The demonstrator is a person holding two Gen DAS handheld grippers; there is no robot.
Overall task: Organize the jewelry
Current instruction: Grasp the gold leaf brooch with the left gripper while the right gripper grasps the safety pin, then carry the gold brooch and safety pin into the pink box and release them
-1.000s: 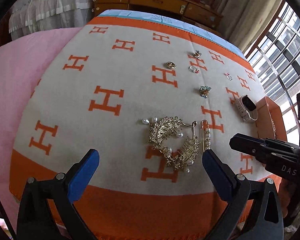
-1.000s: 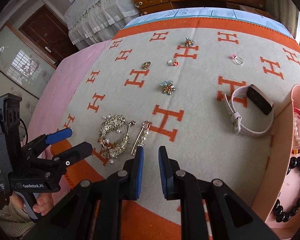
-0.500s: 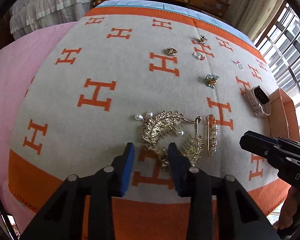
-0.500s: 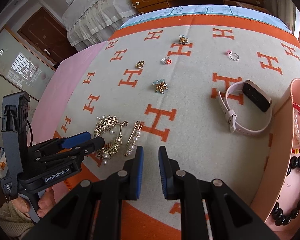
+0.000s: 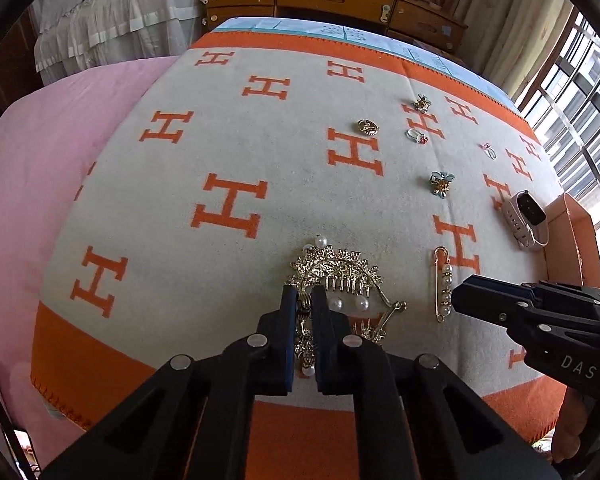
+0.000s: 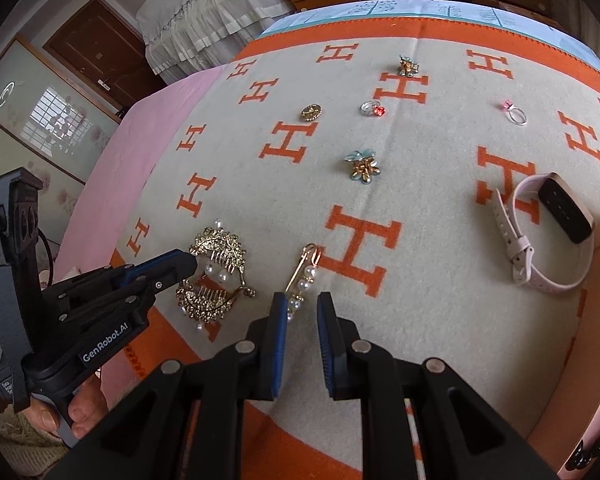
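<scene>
While the left gripper (image 5: 305, 300) sits pinched onto the near side of the gold hair comb (image 5: 336, 276) (its blue pads pressed against the gilt frame, pearls dangling just beside them), the right gripper (image 6: 302, 312) hovers with its jaws a little apart and nothing between them. What the coming move turns on is the pearl safety pin (image 6: 302, 280): it lies on the orange-and-cream blanket (image 6: 420, 208) near the blanket's near edge, directly ahead of the right gripper's tips. Its long axis runs away from that gripper, slanting slightly right toward the far edge, roughly in line with the jaws' gap. The right hand is clearly the nearer one. The comb lies to the pin's left, close beside it but apart, and the pink tray (image 6: 592, 320) waits at the blanket's right edge
</scene>
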